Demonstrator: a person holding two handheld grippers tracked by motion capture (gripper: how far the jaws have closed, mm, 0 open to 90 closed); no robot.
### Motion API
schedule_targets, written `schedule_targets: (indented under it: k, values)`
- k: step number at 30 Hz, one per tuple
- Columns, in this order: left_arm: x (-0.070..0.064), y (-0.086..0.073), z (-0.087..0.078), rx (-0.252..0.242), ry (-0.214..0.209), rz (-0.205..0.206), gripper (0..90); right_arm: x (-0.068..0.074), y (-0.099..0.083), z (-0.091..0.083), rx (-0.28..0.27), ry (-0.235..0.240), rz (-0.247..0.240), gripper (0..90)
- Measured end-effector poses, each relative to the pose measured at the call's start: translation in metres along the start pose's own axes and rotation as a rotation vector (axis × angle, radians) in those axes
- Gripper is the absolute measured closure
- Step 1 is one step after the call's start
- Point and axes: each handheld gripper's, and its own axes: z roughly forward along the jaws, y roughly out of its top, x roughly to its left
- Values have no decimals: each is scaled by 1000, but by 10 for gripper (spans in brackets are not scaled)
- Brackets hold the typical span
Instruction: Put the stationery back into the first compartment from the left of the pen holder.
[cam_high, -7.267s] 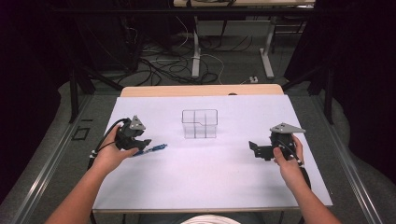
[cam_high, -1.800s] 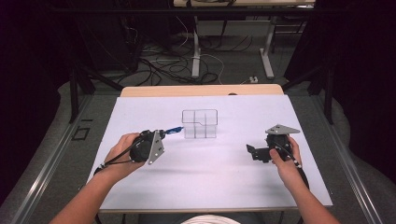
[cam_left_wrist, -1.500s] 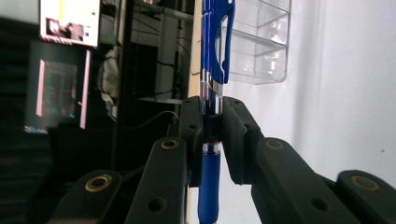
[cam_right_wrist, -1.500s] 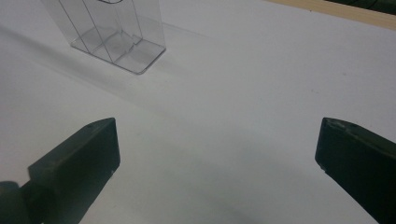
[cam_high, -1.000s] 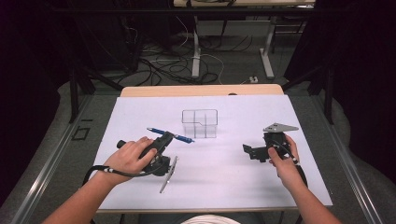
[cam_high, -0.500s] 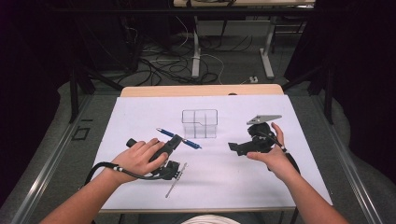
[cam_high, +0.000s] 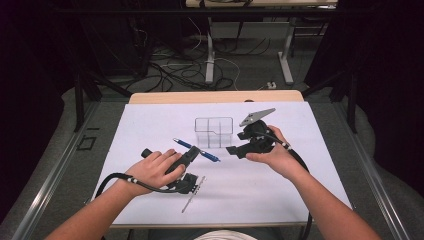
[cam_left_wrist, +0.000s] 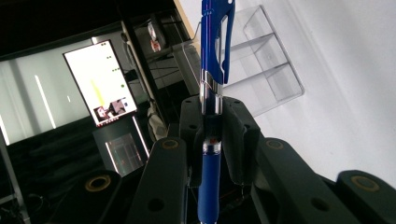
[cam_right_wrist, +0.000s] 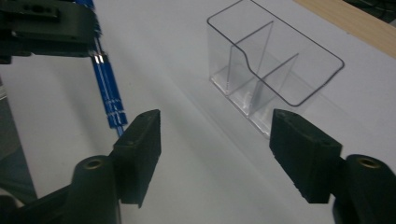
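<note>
A blue pen (cam_high: 196, 149) lies level above the white table, clamped near its middle by my left gripper (cam_high: 191, 154). The left gripper view looks along the pen (cam_left_wrist: 211, 116), its clip end pointing away toward the clear divided organizer (cam_left_wrist: 261, 70). That organizer (cam_high: 214, 131) stands upright at the table's centre. My right gripper (cam_high: 233, 150) is open just right of the pen's tip, in front of the organizer. In the right gripper view its jaws stand wide apart around (cam_right_wrist: 212, 135), with the pen (cam_right_wrist: 108, 91) to their left and the organizer (cam_right_wrist: 273, 70) ahead.
A white sheet (cam_high: 150, 125) covers the table, with a wooden strip (cam_high: 215, 96) along the far edge. Cables and table legs crowd the dark floor beyond. A lit monitor (cam_left_wrist: 100, 81) stands far off in the left gripper view.
My left gripper picked up the pen and carried it right toward the centre, turning onto its side. The right gripper moved left and forward, close to the pen's tip.
</note>
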Motion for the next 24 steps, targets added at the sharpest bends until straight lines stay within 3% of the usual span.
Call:
schedule_targets:
  k: [10,15,16,20,21,24]
  values:
    - [-5,9,4,-19,-14,39,791,20,23,10,105,90,-73,425]
    - [-6,12,5,-13,-41,33,791,29,29,16,142,120,-108,481]
    - [-6,12,5,-21,-32,50,791,30,30,17,149,124,-106,501]
    - [-7,14,6,-29,-42,35,791,34,30,21,180,150,-101,533]
    - [-7,15,6,-30,-24,52,791,35,31,22,192,155,-100,540]
    - [-8,16,7,-32,-30,48,791,36,30,26,219,171,-95,570]
